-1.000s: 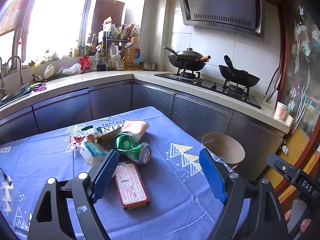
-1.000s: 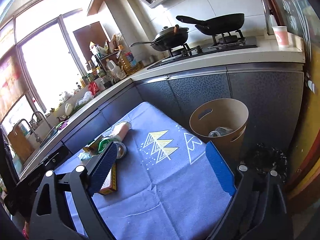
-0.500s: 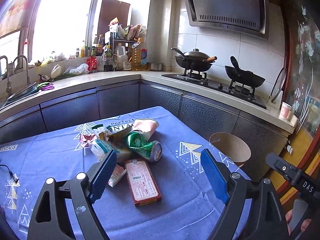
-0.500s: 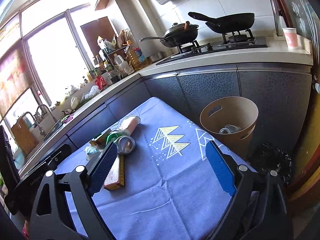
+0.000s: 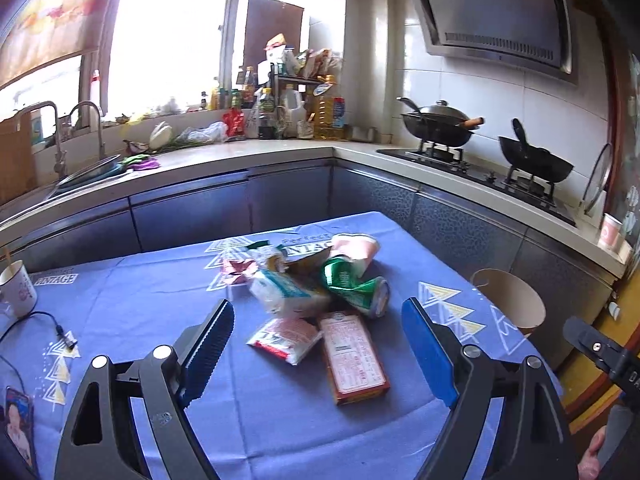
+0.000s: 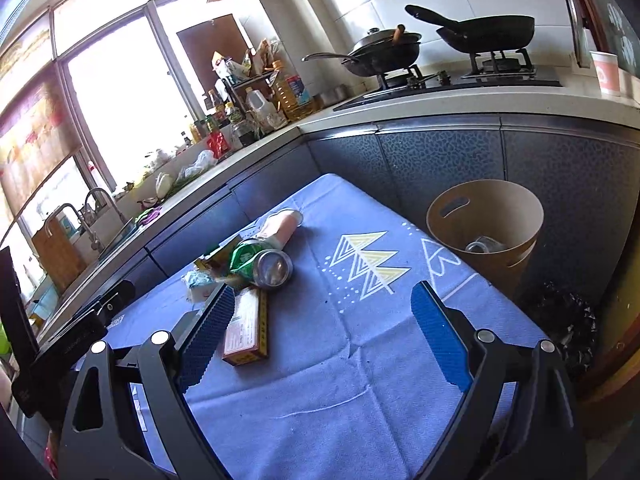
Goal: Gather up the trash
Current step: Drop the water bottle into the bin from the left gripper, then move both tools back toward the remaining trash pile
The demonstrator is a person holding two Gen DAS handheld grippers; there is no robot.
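Hovering with jaws spread and empty, the left hand-held gripper (image 5: 316,344) faces the trash pile (image 5: 312,292) on the worktop (image 5: 140,304), where the crushed green can (image 5: 356,284), behind the red box (image 5: 352,356), could roll off if nudged.

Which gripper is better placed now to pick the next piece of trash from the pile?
Left. The left gripper is open with the flat box and small packet between its fingers. The right gripper, also open, faces mostly bare cloth.
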